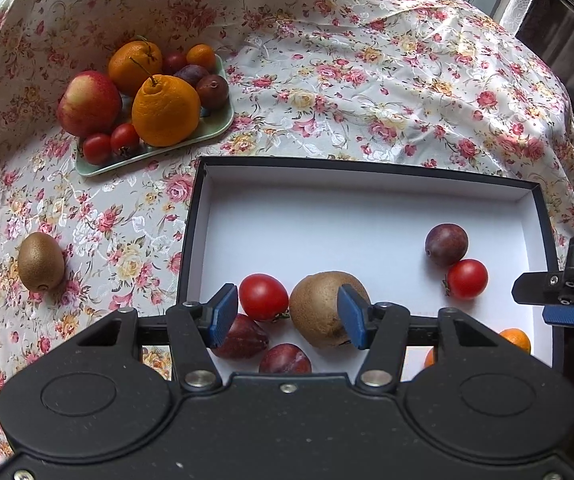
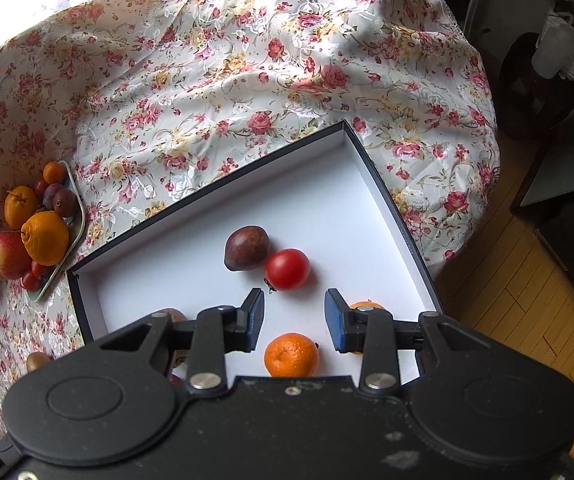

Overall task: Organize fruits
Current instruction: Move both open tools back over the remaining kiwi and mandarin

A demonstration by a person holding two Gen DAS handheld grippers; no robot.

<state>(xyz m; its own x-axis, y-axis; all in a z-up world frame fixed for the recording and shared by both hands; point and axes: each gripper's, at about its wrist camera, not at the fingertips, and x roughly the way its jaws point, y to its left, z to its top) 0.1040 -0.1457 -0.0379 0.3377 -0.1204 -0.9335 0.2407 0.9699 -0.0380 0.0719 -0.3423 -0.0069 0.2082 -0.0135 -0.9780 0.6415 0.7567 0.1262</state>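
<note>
A kiwi (image 1: pixel 41 262) is left loose on the surface (image 1: pixel 327 92), beside the heaped tray (image 1: pixel 215 128). In the box (image 1: pixel 367 208), sorted fruit is kept low, so far corners stay free. Left gripper (image 1: pixel 287 312) fingers are parted, empty; right gripper (image 2: pixel 295 316) fingers likewise, above a tangerine (image 2: pixel 291 354).

hidden: 2 mandarins (image 1: pixel 517 338) behind left gripper (image 1: pixel 287 312) | kiwi (image 2: pixel 169 316) behind right gripper (image 2: pixel 294 318)
</note>
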